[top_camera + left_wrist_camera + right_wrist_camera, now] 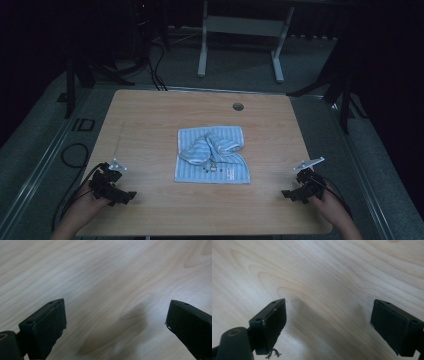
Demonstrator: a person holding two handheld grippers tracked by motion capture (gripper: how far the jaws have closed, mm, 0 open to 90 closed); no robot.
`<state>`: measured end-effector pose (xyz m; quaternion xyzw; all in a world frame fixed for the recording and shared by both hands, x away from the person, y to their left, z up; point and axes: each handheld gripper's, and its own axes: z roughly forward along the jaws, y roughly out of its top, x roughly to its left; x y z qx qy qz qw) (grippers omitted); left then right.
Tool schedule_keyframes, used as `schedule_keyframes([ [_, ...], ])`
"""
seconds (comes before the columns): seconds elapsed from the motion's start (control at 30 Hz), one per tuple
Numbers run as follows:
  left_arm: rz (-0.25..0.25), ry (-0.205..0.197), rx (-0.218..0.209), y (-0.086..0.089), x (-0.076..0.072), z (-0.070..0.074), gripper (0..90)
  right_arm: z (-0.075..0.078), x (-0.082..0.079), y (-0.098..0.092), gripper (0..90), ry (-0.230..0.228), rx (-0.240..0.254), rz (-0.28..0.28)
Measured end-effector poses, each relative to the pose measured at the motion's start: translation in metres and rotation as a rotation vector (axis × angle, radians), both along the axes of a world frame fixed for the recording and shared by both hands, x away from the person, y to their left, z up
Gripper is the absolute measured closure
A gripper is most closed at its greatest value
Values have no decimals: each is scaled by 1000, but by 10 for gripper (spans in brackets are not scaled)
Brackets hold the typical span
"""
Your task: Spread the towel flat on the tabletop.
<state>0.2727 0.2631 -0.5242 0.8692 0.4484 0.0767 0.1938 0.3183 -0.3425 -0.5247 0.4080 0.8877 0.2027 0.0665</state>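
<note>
Striped blue cloth (212, 154) at centre frame, crumpled, apparently folded over itself. Left gripper (125, 196) lower left, right gripper (287, 193) lower right, both jaws wide, well apart from cloth, over bare table (150, 115).

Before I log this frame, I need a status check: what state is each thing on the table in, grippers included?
Striped cloth: lying mid-table, crumpled, upper part bunched over a flat lower part, untouched.
Left gripper: open, empty, over bare table.
Right gripper: open, empty, over bare wood.
</note>
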Motion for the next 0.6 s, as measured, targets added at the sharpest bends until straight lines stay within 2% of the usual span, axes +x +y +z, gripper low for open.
schedule_keyframes([
  [0.07, -36, 28, 34, -6, 3, 0, 28, 1, 2, 3, 132, 28, -24, 22],
  [0.13, -65, 50, 71, -14, 7, 1, 29, 1, 3, 7, 132, 37, -40, 56],
  [0.2, -95, 77, 86, -20, 11, 1, 29, 1, 5, 10, 132, 44, -47, 69],
  [0.27, -112, 101, 89, -26, 15, 2, 29, 1, 8, 13, 131, 72, -43, 72],
  [0.5, -158, 91, 120, -50, 26, 6, 48, 1, 13, 27, 140, 70, -79, 127],
  [0.57, -171, 94, 117, -57, 30, 8, 102, 1, 16, 30, 170, 79, -93, 137],
  [0.6, -188, 89, 131, -61, 32, 9, 145, 1, 17, 31, 204, 87, -111, 146],
])
